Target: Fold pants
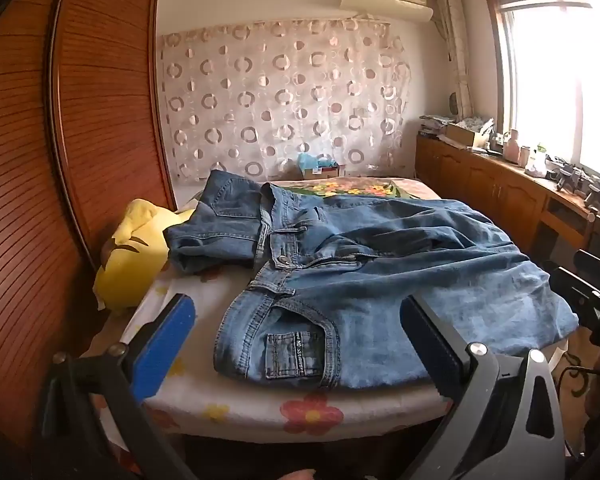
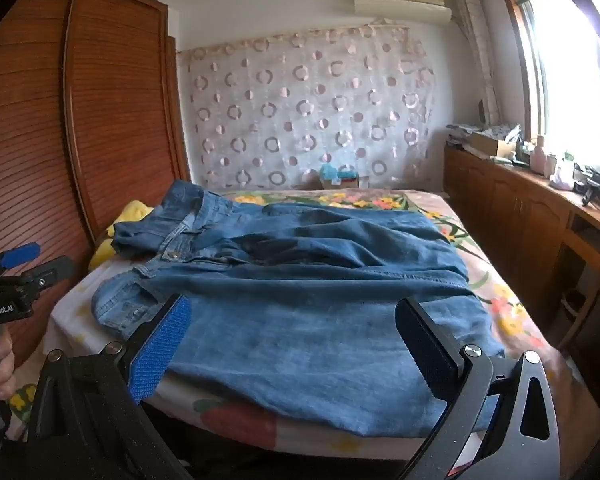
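Blue denim pants lie spread across the bed, waistband to the left, legs running right. One part is flipped up at the back left. They also show in the right wrist view. My left gripper is open and empty, hovering over the waistband and front pocket at the near edge. My right gripper is open and empty, above the near leg fabric. The left gripper also shows at the left of the right wrist view, held by a hand.
The bed has a floral sheet. A yellow plush lies at its left by the wooden wardrobe. A wooden counter with clutter runs along the right under the window. A small box sits beyond the bed.
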